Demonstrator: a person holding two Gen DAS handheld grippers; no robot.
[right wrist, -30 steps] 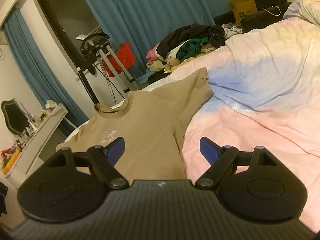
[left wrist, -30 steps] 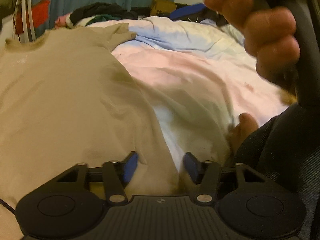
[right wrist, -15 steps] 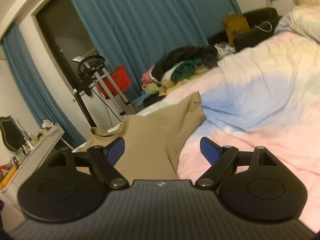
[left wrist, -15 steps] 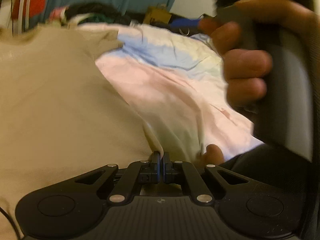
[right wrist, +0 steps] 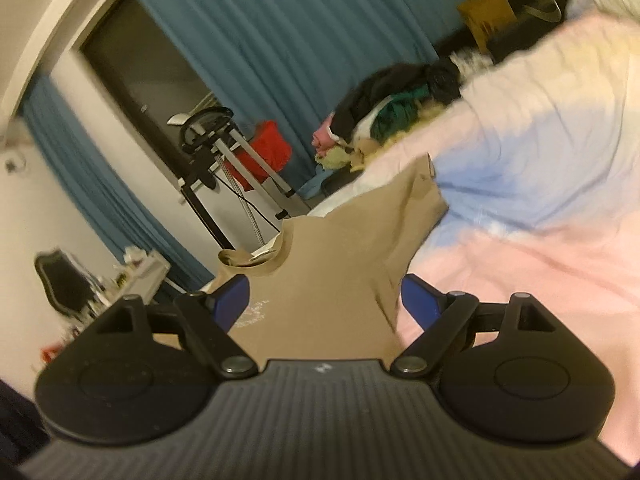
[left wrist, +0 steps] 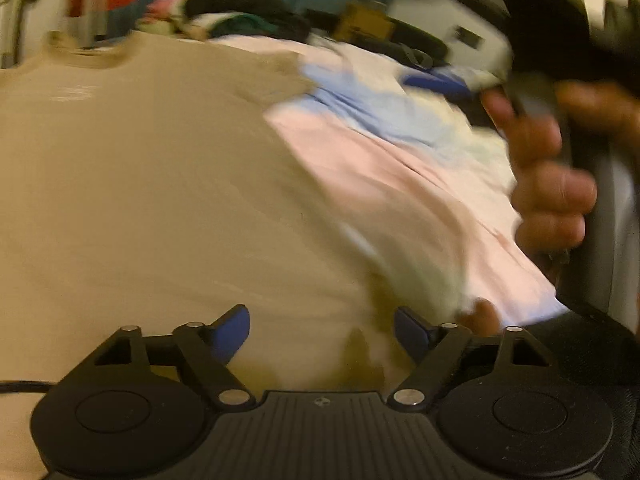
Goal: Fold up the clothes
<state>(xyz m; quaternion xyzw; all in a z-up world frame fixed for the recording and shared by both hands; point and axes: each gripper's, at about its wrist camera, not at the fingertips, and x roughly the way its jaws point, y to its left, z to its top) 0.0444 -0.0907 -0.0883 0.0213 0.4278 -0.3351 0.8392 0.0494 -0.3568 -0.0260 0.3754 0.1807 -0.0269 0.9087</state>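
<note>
The tan T-shirt is spread flat on a bed covered by a quilt patterned in pink, pale blue and cream, with its collar toward the far edge. The left gripper is held wide apart just above the shirt's near edge, gripping nothing. The right gripper is likewise spread wide and empty, above the shirt body. A hand is seen around the right gripper's handle. Blue curtains, a heap of clothes, a red bag and a metal stand are seen beyond the bed.
</note>
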